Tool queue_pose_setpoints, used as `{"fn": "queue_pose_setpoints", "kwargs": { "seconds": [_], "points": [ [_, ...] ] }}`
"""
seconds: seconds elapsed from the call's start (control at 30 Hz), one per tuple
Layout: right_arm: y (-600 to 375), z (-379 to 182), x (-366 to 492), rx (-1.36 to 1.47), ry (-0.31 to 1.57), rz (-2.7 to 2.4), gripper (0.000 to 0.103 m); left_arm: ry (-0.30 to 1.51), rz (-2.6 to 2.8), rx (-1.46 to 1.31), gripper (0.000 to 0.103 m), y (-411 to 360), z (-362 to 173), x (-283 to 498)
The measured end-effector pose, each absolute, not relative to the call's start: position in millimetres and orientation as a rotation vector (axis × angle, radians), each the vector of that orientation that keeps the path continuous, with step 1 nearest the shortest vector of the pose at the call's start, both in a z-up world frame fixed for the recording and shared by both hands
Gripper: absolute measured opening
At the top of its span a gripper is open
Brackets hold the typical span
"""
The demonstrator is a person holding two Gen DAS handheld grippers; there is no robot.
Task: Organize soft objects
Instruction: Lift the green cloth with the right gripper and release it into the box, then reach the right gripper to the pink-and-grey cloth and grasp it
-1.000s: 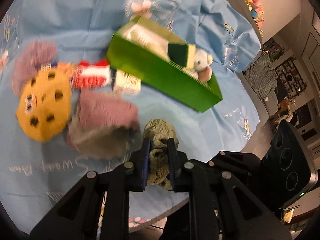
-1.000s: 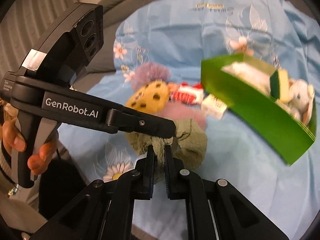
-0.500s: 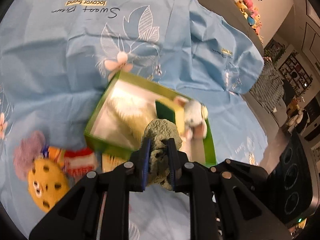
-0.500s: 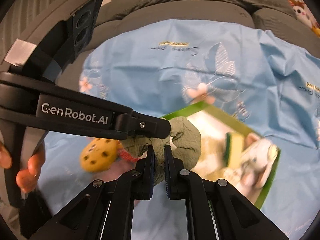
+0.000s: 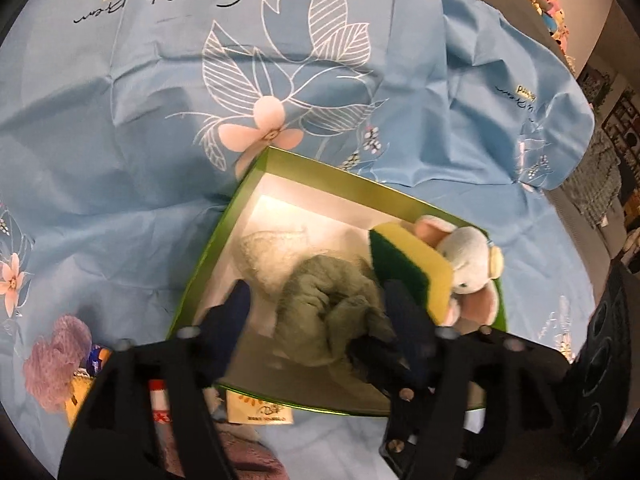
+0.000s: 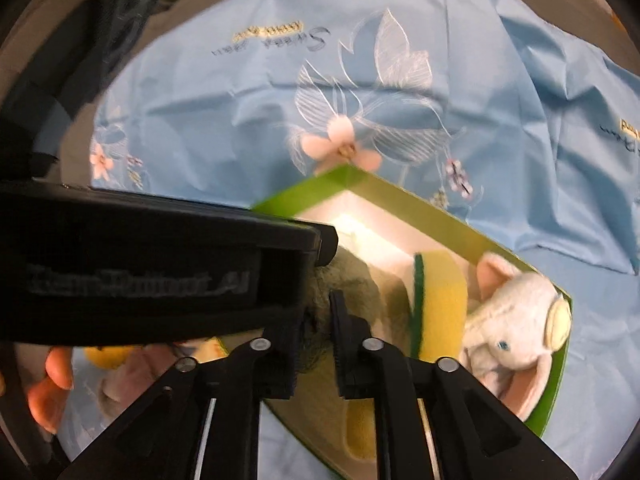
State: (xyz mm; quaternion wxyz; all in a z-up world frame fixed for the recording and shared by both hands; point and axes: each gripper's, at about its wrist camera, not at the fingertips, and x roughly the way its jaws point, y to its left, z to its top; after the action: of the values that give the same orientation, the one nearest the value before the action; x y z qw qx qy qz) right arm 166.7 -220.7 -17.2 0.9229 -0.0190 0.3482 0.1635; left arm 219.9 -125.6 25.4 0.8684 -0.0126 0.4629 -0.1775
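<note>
The left claw (image 5: 316, 316), clamped on the cloth (image 5: 332, 312) half a second ago, now stands wide; the cloth lies in the box (image 5: 200, 272) beside the sponge (image 5: 412, 268). The right claw (image 6: 316, 320) stays narrow, gripping the cloth; that item appears delivered.

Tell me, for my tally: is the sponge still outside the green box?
No, the sponge sits inside the green box, leaning against the stuffed elephant.

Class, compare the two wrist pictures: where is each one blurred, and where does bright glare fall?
Left wrist view: the gripper fingers smear with motion while the blue cloth print stays sharp; glare whitens the green box floor. Right wrist view: the other gripper's lettering is blurred unreadable, the same box interior glares.
</note>
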Motion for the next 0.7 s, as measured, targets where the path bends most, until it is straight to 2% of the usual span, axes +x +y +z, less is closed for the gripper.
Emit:
{"fn": "queue_pose_setpoints", "kwargs": {
  "seconds": [0.07, 0.2, 0.3, 0.47, 0.57, 0.7],
  "points": [
    [-222, -21, 161, -0.035, 0.716, 0.339, 0.029, 0.957, -0.365, -0.011, 0.075, -123, 27, 216],
    [-225, -19, 146, -0.046, 0.689, 0.318, 0.063, 0.924, -0.348, 0.011, 0.086, -120, 33, 204],
    [-228, -12, 131, -0.054, 0.652, 0.304, 0.066, 0.893, -0.338, 0.028, 0.094, -115, 39, 191],
    [-237, -1, 101, -0.017, 0.618, 0.291, 0.067, 0.862, -0.332, 0.033, 0.096, -105, 49, 169],
    [-239, 4, 85, 0.009, 0.607, 0.299, 0.067, 0.856, -0.335, 0.027, 0.102, -100, 52, 158],
    [-235, 7, 60, 0.023, 0.599, 0.31, 0.067, 0.841, -0.334, 0.03, 0.102, -92, 54, 137]
  ]
}}
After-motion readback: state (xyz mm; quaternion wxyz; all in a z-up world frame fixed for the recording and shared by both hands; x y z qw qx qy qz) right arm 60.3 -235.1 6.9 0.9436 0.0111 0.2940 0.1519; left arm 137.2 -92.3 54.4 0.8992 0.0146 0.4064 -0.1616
